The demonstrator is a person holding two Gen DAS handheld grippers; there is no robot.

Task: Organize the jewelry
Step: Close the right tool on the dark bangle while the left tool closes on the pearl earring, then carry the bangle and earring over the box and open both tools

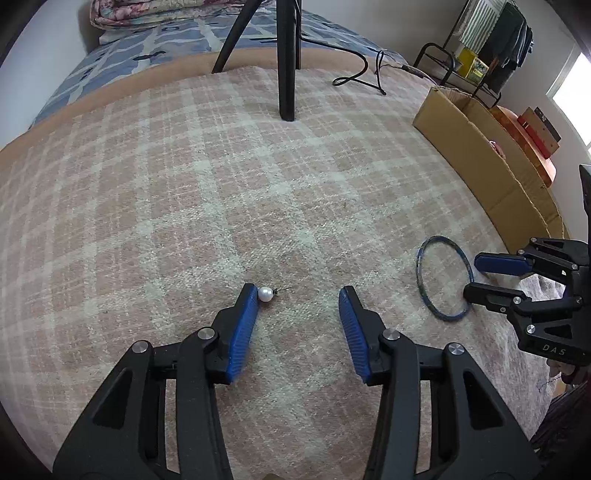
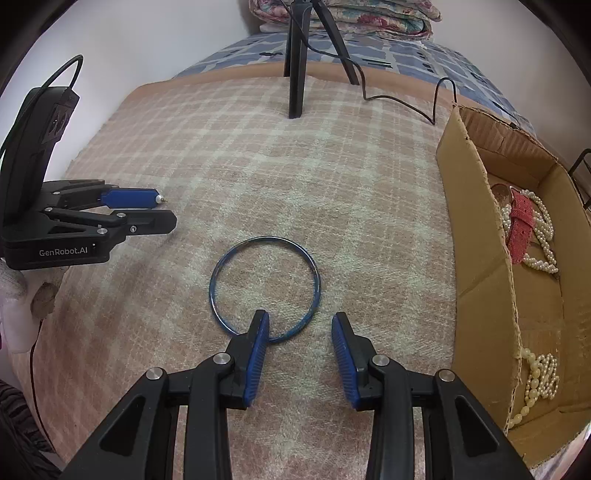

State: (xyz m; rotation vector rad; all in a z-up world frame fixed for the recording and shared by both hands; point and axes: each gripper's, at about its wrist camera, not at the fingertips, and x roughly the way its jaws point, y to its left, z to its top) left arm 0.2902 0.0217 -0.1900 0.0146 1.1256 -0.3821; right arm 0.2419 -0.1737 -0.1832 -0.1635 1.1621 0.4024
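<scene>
A white pearl earring (image 1: 266,294) lies on the plaid blanket, touching the tip of my left gripper's left finger; it also shows in the right wrist view (image 2: 160,199). My left gripper (image 1: 298,293) is open and empty, low over the blanket. A blue bangle (image 2: 264,290) lies flat on the blanket; my right gripper (image 2: 300,318) is open, with its left fingertip over the bangle's near rim. The bangle (image 1: 444,277) and the right gripper (image 1: 476,275) also show in the left wrist view. A cardboard box (image 2: 476,236) at the right holds pearl necklaces (image 2: 543,236) and a red strap (image 2: 520,227).
A black tripod (image 1: 287,59) stands on the blanket at the back, with a black cable (image 1: 360,70) trailing right. Folded bedding (image 2: 347,14) lies beyond it. A black rack with clothes (image 1: 484,48) stands behind the box.
</scene>
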